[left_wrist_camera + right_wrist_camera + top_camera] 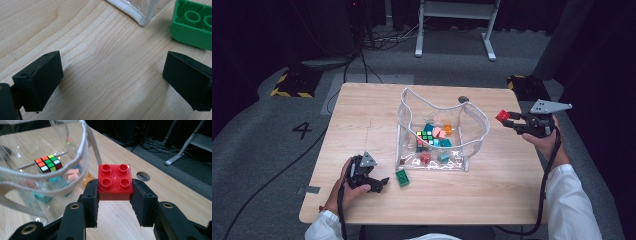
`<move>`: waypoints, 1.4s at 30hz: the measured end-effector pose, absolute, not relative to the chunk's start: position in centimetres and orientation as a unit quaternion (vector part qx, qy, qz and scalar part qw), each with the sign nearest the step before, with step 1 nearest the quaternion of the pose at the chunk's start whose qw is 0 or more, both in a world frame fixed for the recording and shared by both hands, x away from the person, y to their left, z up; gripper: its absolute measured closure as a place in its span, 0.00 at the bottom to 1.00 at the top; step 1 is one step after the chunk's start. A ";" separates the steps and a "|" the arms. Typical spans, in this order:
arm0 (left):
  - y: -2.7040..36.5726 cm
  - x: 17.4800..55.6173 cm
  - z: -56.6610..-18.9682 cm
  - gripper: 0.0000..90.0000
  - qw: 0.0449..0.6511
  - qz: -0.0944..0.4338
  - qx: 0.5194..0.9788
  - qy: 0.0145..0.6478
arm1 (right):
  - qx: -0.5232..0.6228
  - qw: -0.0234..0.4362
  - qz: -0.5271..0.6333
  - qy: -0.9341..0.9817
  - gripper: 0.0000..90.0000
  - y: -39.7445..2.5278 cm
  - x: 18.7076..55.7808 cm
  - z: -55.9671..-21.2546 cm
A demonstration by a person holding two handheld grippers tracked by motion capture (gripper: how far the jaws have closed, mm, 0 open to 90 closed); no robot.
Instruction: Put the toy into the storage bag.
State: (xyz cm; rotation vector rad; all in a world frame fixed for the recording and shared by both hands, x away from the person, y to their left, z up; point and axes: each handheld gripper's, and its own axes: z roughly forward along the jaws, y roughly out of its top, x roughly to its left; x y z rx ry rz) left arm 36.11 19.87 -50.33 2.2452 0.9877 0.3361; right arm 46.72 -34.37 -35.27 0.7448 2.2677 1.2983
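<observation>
The work in hand was loading toy pieces into the clear bag [472, 131] that stood open near the middle of the counter [362, 110].

The right claw [508, 120] was clamped on a red brick [115, 182], its jaws pressed against two opposite sides with the studs facing up. It hung above the counter toward the right edge, just beside the bag's white rim [85, 152] but outside it, so this brick had not yet gone in.

The left claw [112, 75] rested low over the counter near the front edge, its jaws spread wide and holding nothing. A green brick [402, 177] lay just beyond it on the bare wood, close to the bag's front left corner [143, 22] and apart from both jaws.

Much seemed done already: a colour cube [48, 164] and a heap of pink, teal, orange and red pieces lay inside the bag. What appeared left was to carry the red brick over the rim and let it drop, then to close on the green brick and send it after. No other loose pieces showed on the counter, so I judged the job near its end.
</observation>
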 end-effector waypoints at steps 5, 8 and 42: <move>19.9 36.1 -50.3 0.04 0.327 0.128 0.857 0.378 | 0.260 0.212 0.470 0.816 0.66 -33.7 47.3 -33.7; 19.9 36.1 -50.3 0.04 0.327 0.128 0.857 0.377 | 0.252 0.212 0.474 0.817 0.66 -33.1 47.6 -32.7; 19.9 36.1 -50.3 0.04 0.327 0.128 0.857 0.378 | 0.094 0.154 0.442 0.879 0.66 -19.6 48.1 -30.3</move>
